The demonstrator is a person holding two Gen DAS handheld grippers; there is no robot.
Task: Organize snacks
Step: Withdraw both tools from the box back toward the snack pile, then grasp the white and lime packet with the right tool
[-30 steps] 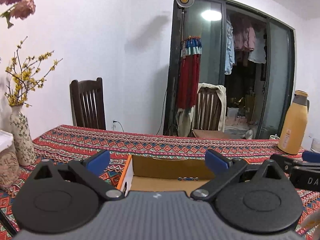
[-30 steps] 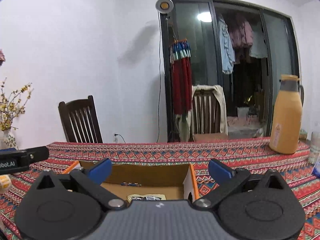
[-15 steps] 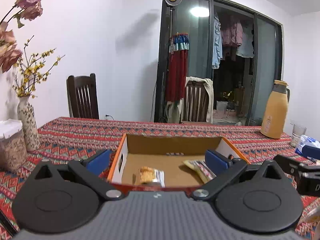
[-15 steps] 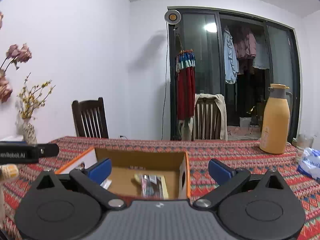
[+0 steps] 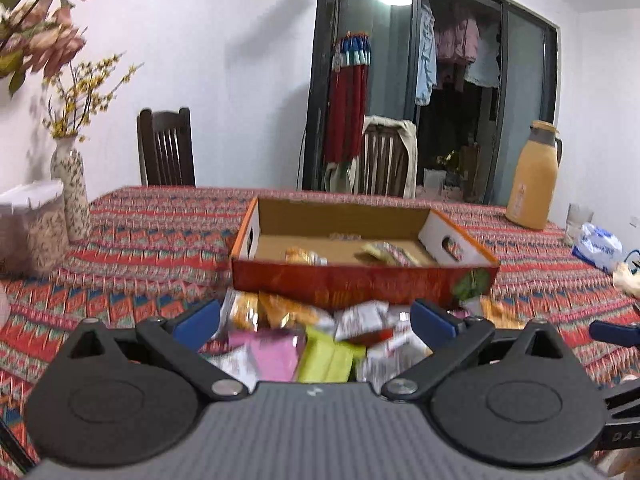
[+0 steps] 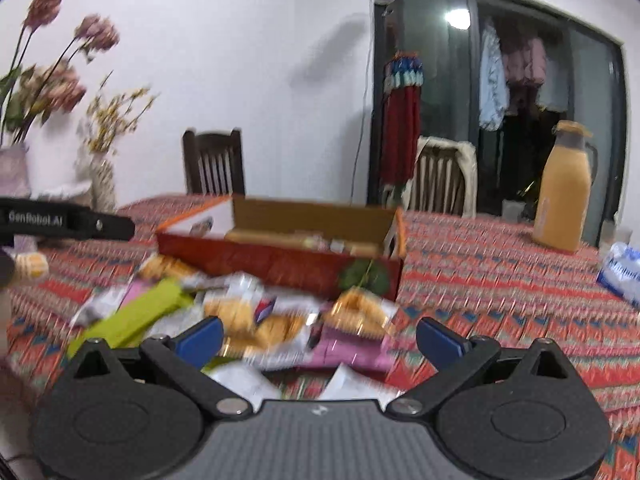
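Observation:
A shallow cardboard box [image 5: 360,280] with red outer walls sits on the patterned tablecloth and holds a few snack packets [image 5: 304,257]. It also shows in the right wrist view [image 6: 280,260]. A pile of loose snack packets [image 5: 304,340] lies in front of the box; the same pile [image 6: 256,320] shows in the right wrist view, with a green packet [image 6: 136,316] and a pink one [image 6: 348,350]. My left gripper [image 5: 316,320] is open and empty above the pile. My right gripper [image 6: 320,338] is open and empty above the pile's right side.
A speckled vase [image 5: 72,192] and a lidded jar [image 5: 32,232] stand at the left. An orange thermos [image 5: 534,176] and a blue-white bag [image 5: 598,246] are at the right. Wooden chairs [image 5: 166,148] stand behind the table. The left gripper's body [image 6: 64,222] crosses the right view's left edge.
Both grippers have pulled back and risen from the box. The box now sits farther off and the loose snack pile in front of it has come into view. Both stay open.

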